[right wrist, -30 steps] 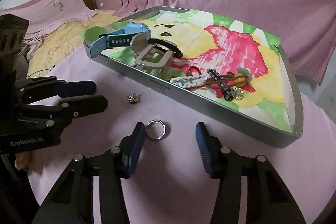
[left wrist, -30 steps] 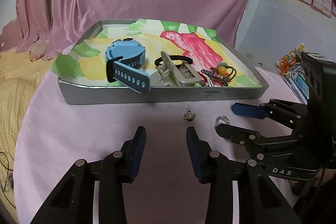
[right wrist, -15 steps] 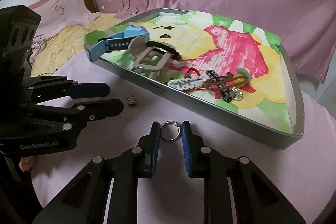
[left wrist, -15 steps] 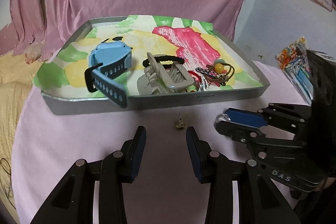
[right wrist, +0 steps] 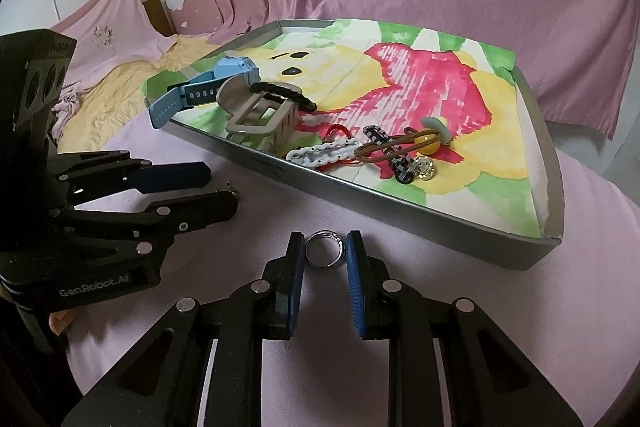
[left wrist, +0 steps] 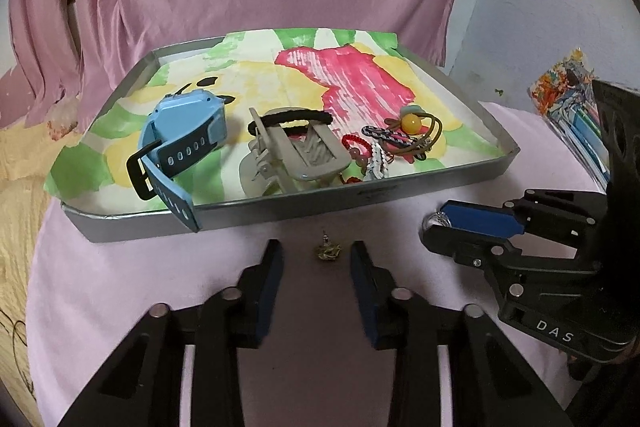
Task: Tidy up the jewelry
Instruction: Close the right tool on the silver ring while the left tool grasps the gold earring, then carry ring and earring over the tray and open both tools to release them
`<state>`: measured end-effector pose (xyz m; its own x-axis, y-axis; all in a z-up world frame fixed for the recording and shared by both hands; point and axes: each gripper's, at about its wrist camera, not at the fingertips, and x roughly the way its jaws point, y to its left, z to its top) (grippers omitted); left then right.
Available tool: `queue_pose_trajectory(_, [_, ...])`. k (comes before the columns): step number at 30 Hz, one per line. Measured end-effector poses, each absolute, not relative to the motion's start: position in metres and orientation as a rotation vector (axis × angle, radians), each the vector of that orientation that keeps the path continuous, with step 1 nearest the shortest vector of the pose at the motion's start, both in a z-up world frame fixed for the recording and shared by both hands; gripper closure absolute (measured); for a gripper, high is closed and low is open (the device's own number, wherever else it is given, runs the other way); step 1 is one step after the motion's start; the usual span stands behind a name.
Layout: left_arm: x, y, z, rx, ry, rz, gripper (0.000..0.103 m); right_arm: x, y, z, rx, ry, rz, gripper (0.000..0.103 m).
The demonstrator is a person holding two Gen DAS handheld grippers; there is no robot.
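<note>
Low over the bench, right tongs pinch the silver ring; left tongs gape level, straddling a small earring.

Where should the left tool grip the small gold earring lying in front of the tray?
Grip the earring's knotted gold body, not the thin post pointing toward the tray. Come down from above: it lies low on the cloth, already between the left tool's open fingers.

In the left wrist view, the right gripper covers most of the silver ring. From the right wrist camera, the left gripper hides nearly all of the small earring, its shape unreadable.
</note>
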<state>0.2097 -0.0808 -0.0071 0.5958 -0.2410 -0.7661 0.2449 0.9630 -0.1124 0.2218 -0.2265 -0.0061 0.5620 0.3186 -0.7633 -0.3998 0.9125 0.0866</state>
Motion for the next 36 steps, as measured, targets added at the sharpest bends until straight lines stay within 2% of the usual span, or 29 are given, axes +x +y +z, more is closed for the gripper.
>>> queue_pose_trajectory(5, [0.210,-0.080,-0.007,0.000,0.890,-0.288,0.081,0.222,-0.229,-0.006,-0.090,0.878,0.418,0.084])
queue_pose_trajectory(8, [0.211,-0.082,-0.008,0.008,0.893,-0.290,0.090,0.223,-0.228,-0.006,-0.093,0.878,0.416,0.084])
queue_pose_trajectory(21, [0.200,-0.073,-0.001,-0.066,0.838,-0.306,0.090,0.215,-0.228,-0.002,-0.100,0.853,0.413,0.084])
queue_pose_trajectory(36, [0.197,-0.071,0.034,-0.183,0.636,-0.353,0.090,0.202,-0.256,0.024,-0.025,0.659,0.301,0.084])
